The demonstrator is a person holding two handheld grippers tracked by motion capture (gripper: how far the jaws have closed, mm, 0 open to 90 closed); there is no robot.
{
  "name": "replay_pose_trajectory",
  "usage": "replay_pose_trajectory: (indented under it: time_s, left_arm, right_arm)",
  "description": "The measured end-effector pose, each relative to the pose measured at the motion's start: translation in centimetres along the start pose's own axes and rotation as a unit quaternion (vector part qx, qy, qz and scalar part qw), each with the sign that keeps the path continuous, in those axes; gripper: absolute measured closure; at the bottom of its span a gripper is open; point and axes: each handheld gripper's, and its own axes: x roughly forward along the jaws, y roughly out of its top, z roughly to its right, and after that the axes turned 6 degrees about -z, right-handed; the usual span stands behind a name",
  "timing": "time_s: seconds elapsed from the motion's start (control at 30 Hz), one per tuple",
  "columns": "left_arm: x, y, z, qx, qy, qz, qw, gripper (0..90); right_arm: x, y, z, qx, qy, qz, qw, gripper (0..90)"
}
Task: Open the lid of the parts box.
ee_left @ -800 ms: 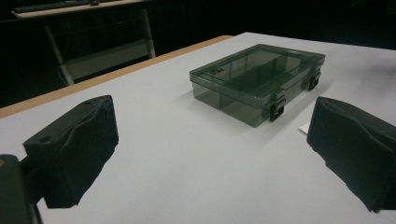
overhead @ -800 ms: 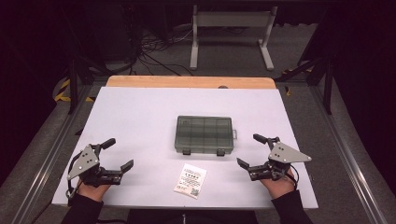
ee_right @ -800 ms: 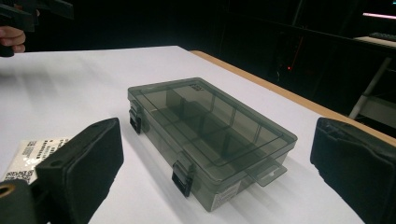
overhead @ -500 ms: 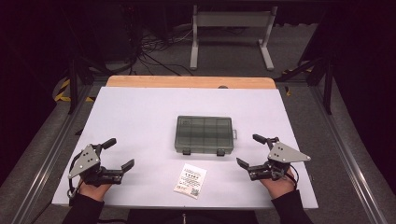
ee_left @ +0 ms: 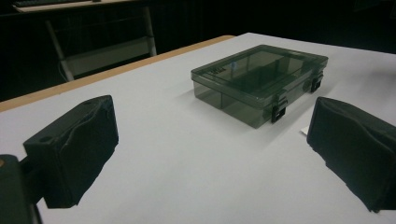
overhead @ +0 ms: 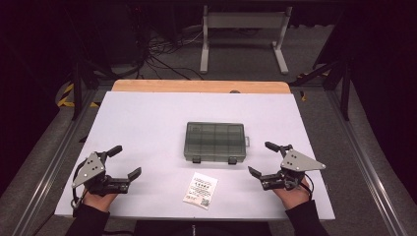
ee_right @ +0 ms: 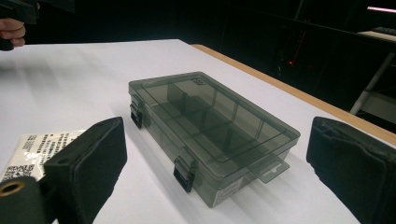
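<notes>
a smoky see-through plastic box (overhead: 215,142) sits closed near the middle of the white tabletop (overhead: 147,118), its two dark latches facing the person's side and a small clear tab sticking out at its right end. inside it, dividers split the box into compartments; what they hold, if anything, cannot be made out. in the left gripper view the box (ee_left: 260,82) lies ahead between the two black jaws, well apart from them, and in the right gripper view the box (ee_right: 210,132) lies likewise ahead between that gripper's jaws, closer but untouched.

just in front of the box, toward the person, a small white packet (overhead: 200,190) with printed text and a square code lies flat on the tabletop, apart from the box; its edge shows in the right gripper view as the packet (ee_right: 39,147) behind the left-hand jaw.

the left gripper (overhead: 124,162) rests low at the near left part of the tabletop, its jaws spread wide with nothing between them. the right gripper (overhead: 262,158) sits at the near right, just beside the box's right end, jaws also spread wide and holding nothing. both point inward toward the box. a wooden strip runs along the far edge of the tabletop.
</notes>
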Motion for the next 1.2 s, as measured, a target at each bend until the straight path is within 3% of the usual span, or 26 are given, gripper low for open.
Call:
replay_pose_trajectory:
  time_s: [0.17,0.23,0.73,1.2]
  left_arm:
    - [0.8,0.7,0.0,-0.008,-0.006,0.005,0.9999,2.7]
    - [1.5,1.3,0.1,0.001,-0.009,-0.001,1.0000,2.8]
    - [4.7,3.6,-0.1,-0.003,-0.034,0.003,0.9994,2.8]
    - [7.3,4.6,-0.4,0.004,-0.047,-0.006,0.9989,2.8]
  right_arm:
    - [0.2,0.2,0.1,0.004,-0.001,-0.008,1.0000,5.6]
    - [0.4,0.5,0.3,0.004,0.002,-0.009,1.0000,5.7]
    - [2.0,1.7,1.4,0.007,0.011,-0.007,0.9999,5.7]
    - [3.2,2.2,2.2,0.010,0.016,-0.011,0.9998,4.9]
